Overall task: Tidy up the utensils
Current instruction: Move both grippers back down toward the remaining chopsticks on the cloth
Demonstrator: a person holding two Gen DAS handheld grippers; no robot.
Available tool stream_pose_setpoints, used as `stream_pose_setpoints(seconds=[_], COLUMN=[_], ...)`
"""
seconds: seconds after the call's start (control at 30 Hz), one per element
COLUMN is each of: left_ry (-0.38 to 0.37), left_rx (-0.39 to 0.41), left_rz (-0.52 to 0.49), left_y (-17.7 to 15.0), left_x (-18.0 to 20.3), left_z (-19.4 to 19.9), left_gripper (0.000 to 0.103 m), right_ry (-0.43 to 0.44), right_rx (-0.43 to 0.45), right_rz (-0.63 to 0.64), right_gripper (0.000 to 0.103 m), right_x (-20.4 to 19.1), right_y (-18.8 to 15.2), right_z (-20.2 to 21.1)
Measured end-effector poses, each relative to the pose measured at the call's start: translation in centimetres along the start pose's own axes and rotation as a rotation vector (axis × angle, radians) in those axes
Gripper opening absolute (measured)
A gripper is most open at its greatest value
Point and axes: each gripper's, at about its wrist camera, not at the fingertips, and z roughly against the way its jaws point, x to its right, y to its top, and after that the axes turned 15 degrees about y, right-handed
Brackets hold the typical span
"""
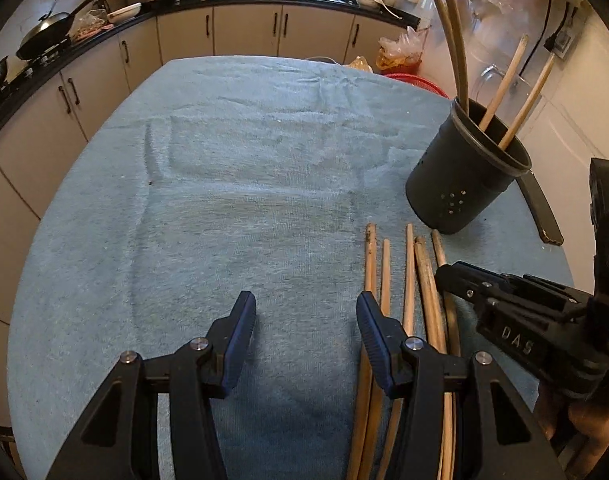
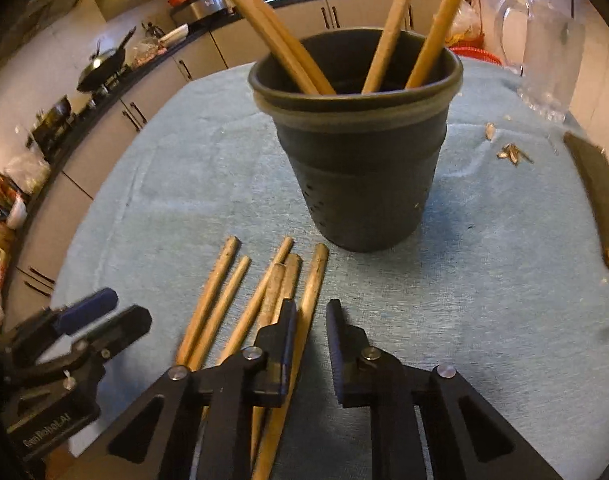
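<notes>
Several wooden chopsticks [image 1: 408, 288] lie side by side on the blue towel [image 1: 224, 200], near a dark perforated utensil holder [image 1: 460, 176] that has several chopsticks standing in it. My left gripper [image 1: 304, 320] is open and empty, low over the towel, left of the pile. In the right wrist view the holder [image 2: 360, 168] stands straight ahead and the loose chopsticks [image 2: 264, 300] lie at lower left. My right gripper [image 2: 310, 344] is open over the rightmost chopstick, its jaws partly closed and holding nothing. The right gripper also shows in the left wrist view [image 1: 444, 272].
A dark flat object [image 2: 600, 200] lies at the table's right edge. Small husk scraps [image 2: 512, 154] and a clear glass jug [image 2: 544, 52] sit behind the holder. Kitchen counters with a wok [image 1: 44, 36] run along the left and back.
</notes>
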Motion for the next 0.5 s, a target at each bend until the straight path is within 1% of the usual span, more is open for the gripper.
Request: stream_pose_setpoints(seconds=[0.07,0.17,0.2,0.23,0.27,0.3,0.4,0.47,0.5], left_ry=[-0.013,-0.02,-0.021,-0.019,-0.02,-0.021,-0.008,0.02,0.029], left_rx=[-0.008,-0.012,-0.019,-0.029,-0.034,-0.036,-0.069,-0.059,-0.062], left_rz=[-0.013,-0.046,-0.057,-0.064,-0.075,-0.09,-0.134,-0.157,-0.162], left_y=[0.3,1.2,1.5,1.8,2.1,2.3,2.9,3.2,3.3], left_x=[0.4,1.3,1.6,1.9,2.3,2.6,3.8,4.5,4.7], left_z=[-0.2,-0.7,-1.0,-1.3,-1.6,-1.8,-2.9,-3.1,-3.2], left_gripper=[0.053,0.053,0.053,0.053,0.053,0.053,0.041,0.039,0.036], right_ry=[-0.024,-0.029,-0.042,-0.073,-0.081,-0.074,-0.069,-0.062,-0.059], right_rx=[-0.011,-0.016,-0.016,-0.014,-0.012,-0.006,0.007,0.011,0.013], right_rz=[0.02,0.012,0.015,0.02,0.021,0.012,0.012,0.006,0.004], right_gripper=[0.016,0.015,0.015,0.015,0.015,0.015,0.015,0.015,0.015], right_x=[-0.3,-0.3,-0.2,-0.2,0.1,0.3,0.8,1.2,1.5], right_y=[-0.1,-0.1,-0.2,-0.2,-0.3,-0.4,-0.8,-1.4,-1.7], right_z=[0.0,0.1,0.2,0.2,0.3,0.5,1.0,1.3,1.6])
